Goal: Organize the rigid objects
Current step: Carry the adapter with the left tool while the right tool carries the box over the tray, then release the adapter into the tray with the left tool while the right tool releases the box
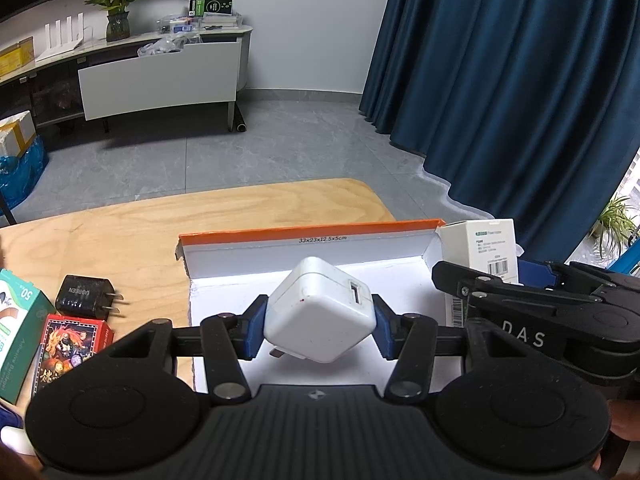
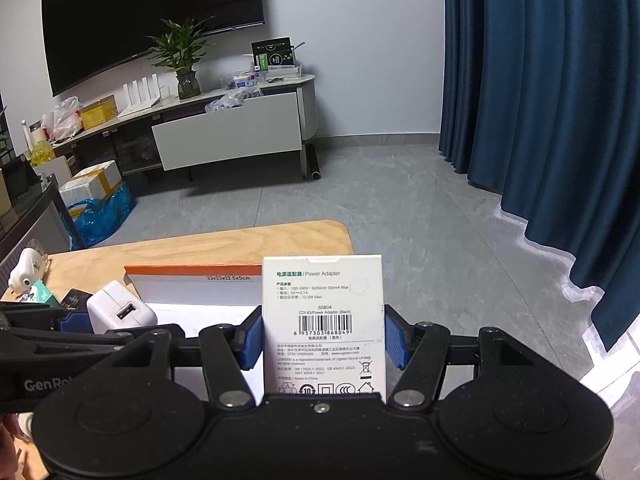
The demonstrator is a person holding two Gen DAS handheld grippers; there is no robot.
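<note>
My left gripper [image 1: 319, 330] is shut on a white USB charger cube [image 1: 320, 314], held tilted over the white inside of an open cardboard box with an orange rim [image 1: 304, 232]. My right gripper [image 2: 323, 338] is shut on an upright white power adapter carton [image 2: 323, 320], its barcode side facing the camera, above the right part of the same box [image 2: 192, 270]. In the left wrist view the right gripper [image 1: 536, 304] and its carton [image 1: 486, 246] stand just right of the charger. In the right wrist view the charger [image 2: 120, 308] shows at lower left.
On the wooden table [image 1: 132, 232] left of the box lie a black plug charger [image 1: 86, 296], a red card pack [image 1: 70, 346] and a green-white bandage box [image 1: 18, 328]. A white device [image 2: 24, 270] lies at the table's far left. Grey floor and blue curtains [image 1: 520, 80] are beyond.
</note>
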